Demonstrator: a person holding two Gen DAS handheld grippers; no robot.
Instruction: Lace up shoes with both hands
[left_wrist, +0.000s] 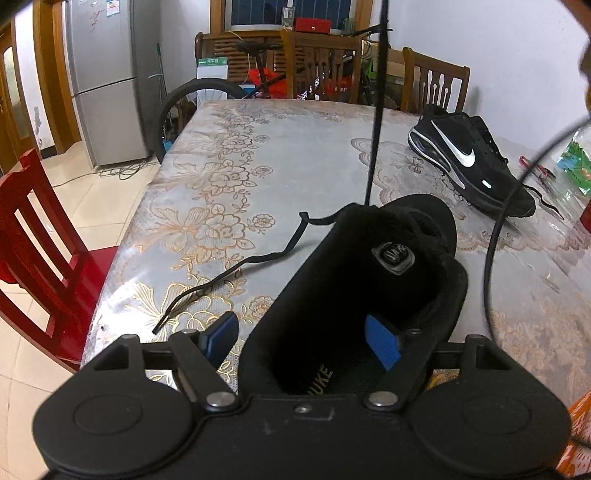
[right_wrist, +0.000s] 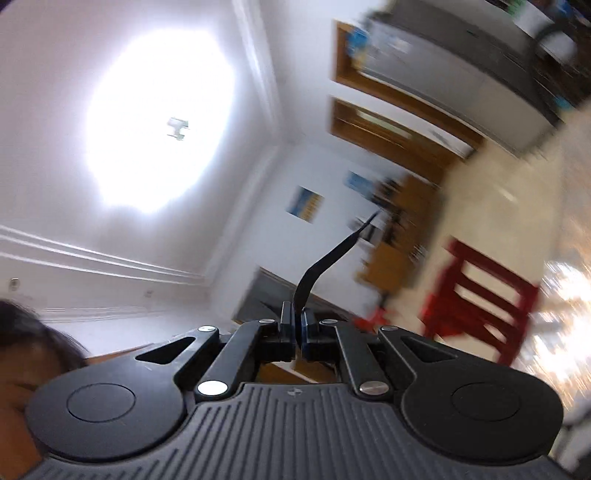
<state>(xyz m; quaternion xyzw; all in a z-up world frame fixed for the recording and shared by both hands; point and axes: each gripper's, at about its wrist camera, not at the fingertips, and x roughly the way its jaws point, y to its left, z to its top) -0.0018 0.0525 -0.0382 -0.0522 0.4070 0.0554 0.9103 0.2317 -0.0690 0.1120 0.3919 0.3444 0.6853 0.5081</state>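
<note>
White walls, pale tiled floor (left_wrist: 74, 206) — a steel fridge (left_wrist: 105, 81), wooden chairs (left_wrist: 436, 79) beyond the table's far edge, a red chair (left_wrist: 40, 236), glaring ceiling light (right_wrist: 159, 122).

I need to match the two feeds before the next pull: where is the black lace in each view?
Left wrist: the black lace rises taut from the near shoe through the upper middle and out the top; its other end lies loose on the table.
Right wrist: pinched in the right tongs, its tip curling up at centre.
Shared landmark: the red chair.
</note>
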